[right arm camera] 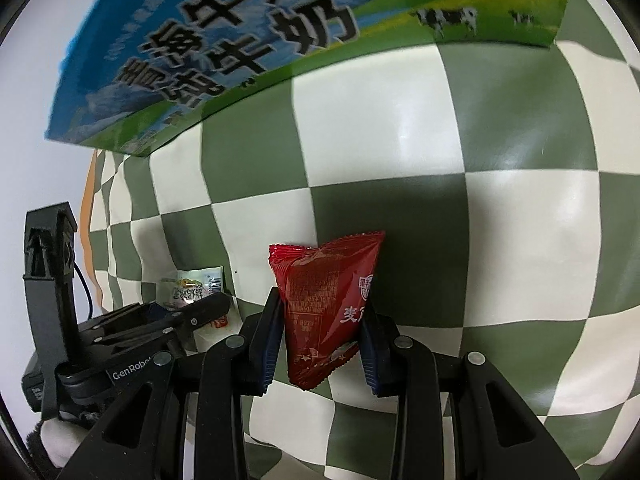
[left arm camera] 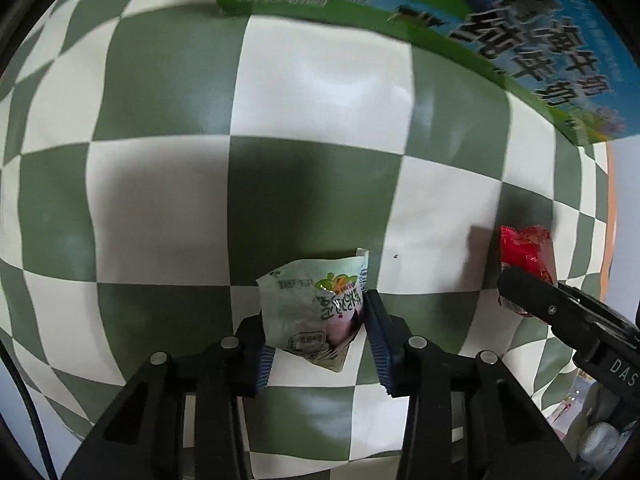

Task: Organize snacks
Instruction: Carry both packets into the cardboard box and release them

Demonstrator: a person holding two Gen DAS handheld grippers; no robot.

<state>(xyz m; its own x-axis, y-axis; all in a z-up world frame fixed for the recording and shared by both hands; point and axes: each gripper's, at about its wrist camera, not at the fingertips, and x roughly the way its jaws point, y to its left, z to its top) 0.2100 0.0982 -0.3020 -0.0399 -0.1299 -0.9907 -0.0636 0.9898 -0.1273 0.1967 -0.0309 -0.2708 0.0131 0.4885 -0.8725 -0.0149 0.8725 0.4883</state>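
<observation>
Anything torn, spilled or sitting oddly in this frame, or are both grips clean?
Nothing stands out. The left gripper holds a pale green snack packet, the right gripper a red one; both look sealed. The milk carton box sits upright on the checkered cloth.

The snack packet [left arm camera: 316, 312] sits between the left gripper's [left arm camera: 320, 332] jaws; the second packet [right arm camera: 328, 312] sits between the right gripper's [right arm camera: 320, 344], to its right. Both seem lifted above the counter [left arm camera: 160, 200]. The carton [right arm camera: 240, 40] lies beyond them.
</observation>
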